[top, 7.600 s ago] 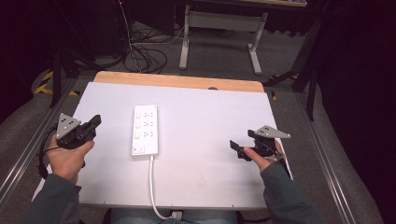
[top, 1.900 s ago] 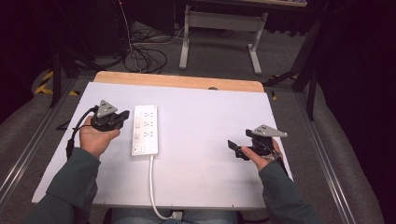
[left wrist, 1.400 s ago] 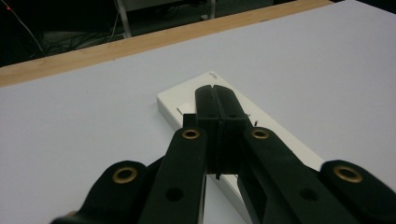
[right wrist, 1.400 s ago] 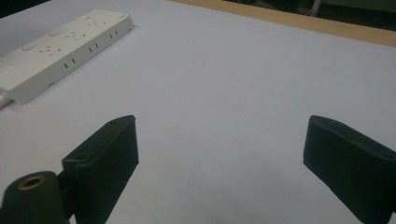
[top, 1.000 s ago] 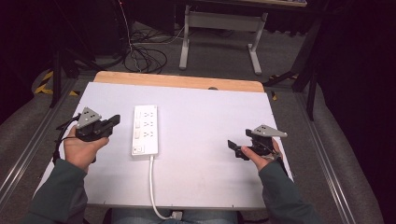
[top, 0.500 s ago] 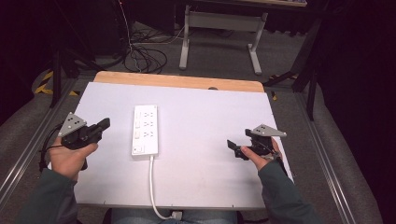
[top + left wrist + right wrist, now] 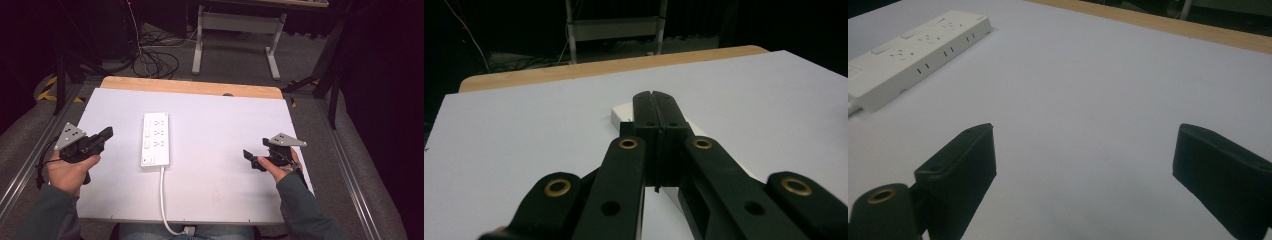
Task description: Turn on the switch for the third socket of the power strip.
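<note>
A white power strip (image 7: 155, 139) is lying lengthwise left of the middle of the white surface (image 7: 225, 125), its cord (image 7: 164, 200) trailing back toward the person's edge. The left claw (image 7: 106, 133) is hovering near the strip's left side with its jaws pressed flat together on nothing, aiming toward the strip, whose end is peeking out from behind the jaws in the left gripper view, though whether the tips are touching the strip seems doubtful. The right claw (image 7: 248, 159) is sitting well apart at the right side of the surface with its jaws spread wide and nothing between them.
</note>
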A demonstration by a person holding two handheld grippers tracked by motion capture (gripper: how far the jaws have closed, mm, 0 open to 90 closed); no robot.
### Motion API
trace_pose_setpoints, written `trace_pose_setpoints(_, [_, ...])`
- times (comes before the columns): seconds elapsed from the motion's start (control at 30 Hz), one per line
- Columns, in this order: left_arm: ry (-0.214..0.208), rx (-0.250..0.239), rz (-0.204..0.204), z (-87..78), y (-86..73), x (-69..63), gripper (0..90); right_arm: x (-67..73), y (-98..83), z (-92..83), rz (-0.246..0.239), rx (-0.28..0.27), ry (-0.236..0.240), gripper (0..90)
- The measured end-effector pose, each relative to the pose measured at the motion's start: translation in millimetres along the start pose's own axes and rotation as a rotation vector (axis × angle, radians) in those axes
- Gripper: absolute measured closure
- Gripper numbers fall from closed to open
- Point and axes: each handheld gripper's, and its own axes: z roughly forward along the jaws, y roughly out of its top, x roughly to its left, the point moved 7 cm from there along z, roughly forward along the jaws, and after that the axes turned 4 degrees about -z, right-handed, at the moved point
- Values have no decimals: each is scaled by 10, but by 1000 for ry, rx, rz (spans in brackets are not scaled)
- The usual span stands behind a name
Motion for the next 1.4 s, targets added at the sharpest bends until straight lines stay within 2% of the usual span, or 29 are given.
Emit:
trace_pose_setpoints(0.2, [10,-30,3,-65,18,8,900,1,-1,1,-1,1,0,108])
trace_pose_setpoints(0.37, [25,-56,-16,-113,29,27,899,-1,-1,1,-2,1,-1,107])
trace_pose_setpoints(0.7, [37,-76,-34,-166,28,63,849,0,2,2,-2,0,-1,108])
trace_pose_setpoints(1.4, [63,-86,-51,-203,17,100,609,-4,1,5,1,1,-1,107])
